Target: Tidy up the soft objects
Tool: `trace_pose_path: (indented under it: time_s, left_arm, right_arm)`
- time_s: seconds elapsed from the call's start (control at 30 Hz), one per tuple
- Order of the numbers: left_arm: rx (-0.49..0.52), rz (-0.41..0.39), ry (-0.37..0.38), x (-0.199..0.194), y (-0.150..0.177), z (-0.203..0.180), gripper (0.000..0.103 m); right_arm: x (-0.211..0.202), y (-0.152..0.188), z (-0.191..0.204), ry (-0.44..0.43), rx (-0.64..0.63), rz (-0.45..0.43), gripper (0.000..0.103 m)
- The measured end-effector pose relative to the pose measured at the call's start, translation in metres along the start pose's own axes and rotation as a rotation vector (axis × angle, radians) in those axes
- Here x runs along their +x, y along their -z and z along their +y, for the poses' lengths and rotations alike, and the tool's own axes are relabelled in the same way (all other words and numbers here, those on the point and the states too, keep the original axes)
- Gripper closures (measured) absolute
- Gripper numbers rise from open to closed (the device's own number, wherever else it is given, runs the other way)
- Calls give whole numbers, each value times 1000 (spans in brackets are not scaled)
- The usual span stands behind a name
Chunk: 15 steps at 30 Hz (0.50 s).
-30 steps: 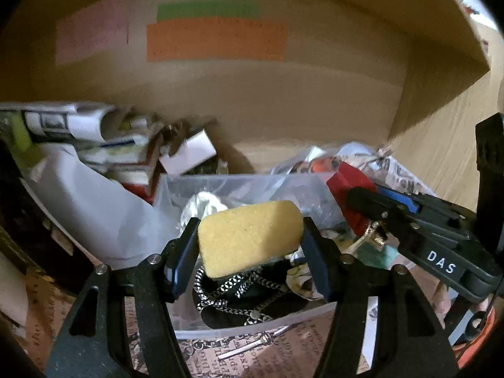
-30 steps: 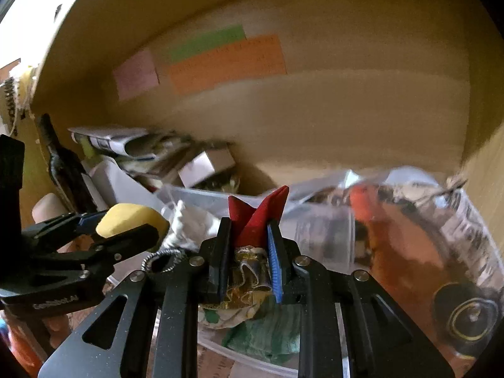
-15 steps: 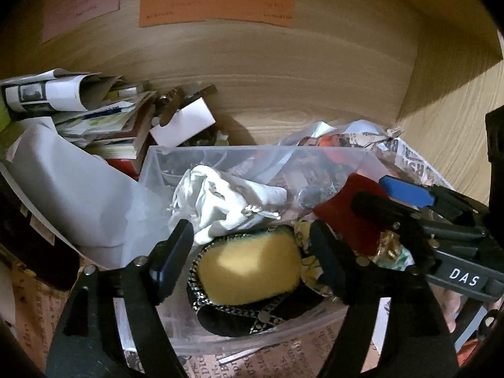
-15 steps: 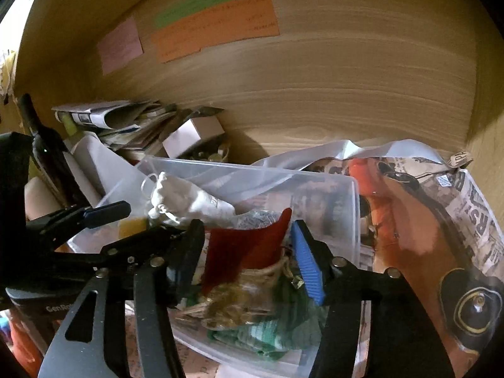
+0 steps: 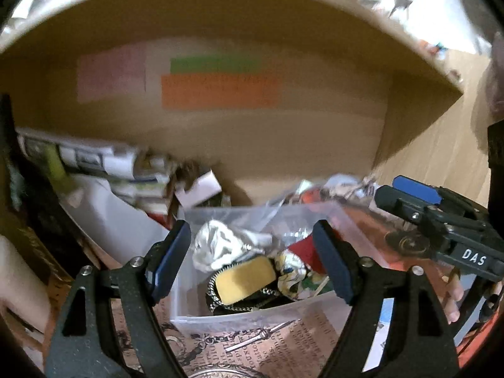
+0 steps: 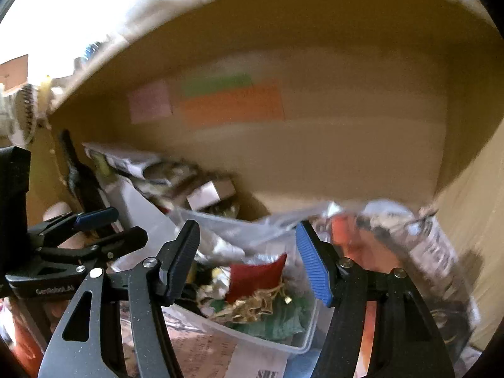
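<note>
Left claw: the left gripper (image 5: 252, 261) is held with its fingers spread wide and nothing pinched between them, poised above the near end of the clear plastic bin (image 5: 233, 313).
Right claw: the right gripper (image 6: 249, 261) is likewise seen spread wide and empty, over the bin's right half (image 6: 302, 340).
Yellow sponge: the sponge (image 5: 247, 278) is seen lying inside the bin, below and between the left claw's open fingers, touched by neither; it is rested on a dark pouch with a silver chain (image 5: 220, 296).
Red cushion: the small red cushion (image 6: 255, 275) is seen in the bin between the right claw's spread fingers, apart from both, propped on a gold fabric bundle (image 6: 249, 307) with green cloth (image 6: 277, 321) just to its right.
White cloth: a crumpled white cloth (image 5: 220, 245) is piled at the bin's far left, just beyond the sponge.
Patterned fabric: a yellow-and-white patterned piece (image 5: 291, 271) is pressed against the sponge's right side.
Setting: the bin is placed on printed paper (image 5: 252, 340) in a wooden alcove; pink (image 5: 110, 77), green (image 5: 214, 63) and orange (image 5: 220, 91) notes are stuck to the far wall.
Far left: stacked papers and a small white box (image 5: 198, 189) are blurred.
</note>
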<state>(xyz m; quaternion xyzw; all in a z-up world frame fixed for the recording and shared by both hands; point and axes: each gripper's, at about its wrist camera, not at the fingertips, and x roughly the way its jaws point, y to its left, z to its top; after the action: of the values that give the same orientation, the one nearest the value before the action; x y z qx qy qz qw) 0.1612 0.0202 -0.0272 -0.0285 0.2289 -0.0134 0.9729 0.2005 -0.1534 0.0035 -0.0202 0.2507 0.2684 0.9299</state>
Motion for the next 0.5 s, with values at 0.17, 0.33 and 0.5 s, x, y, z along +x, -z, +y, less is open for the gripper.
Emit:
trace_pose_path:
  time_s: [0.17, 0.33, 0.5]
  left_arm:
    - [19, -108, -1, -41, -5, -7, 12]
    - [40, -193, -19, -75, -4, -13, 7]
    - [38, -228, -11, -95, -1, -15, 3]
  right_arm:
    - [-38, -8, 12, -21, -23, -99, 43]
    - [-64, -8, 22, -36, -41, -157, 41]
    - [-81, -3, 30, -43, -51, -196, 32]
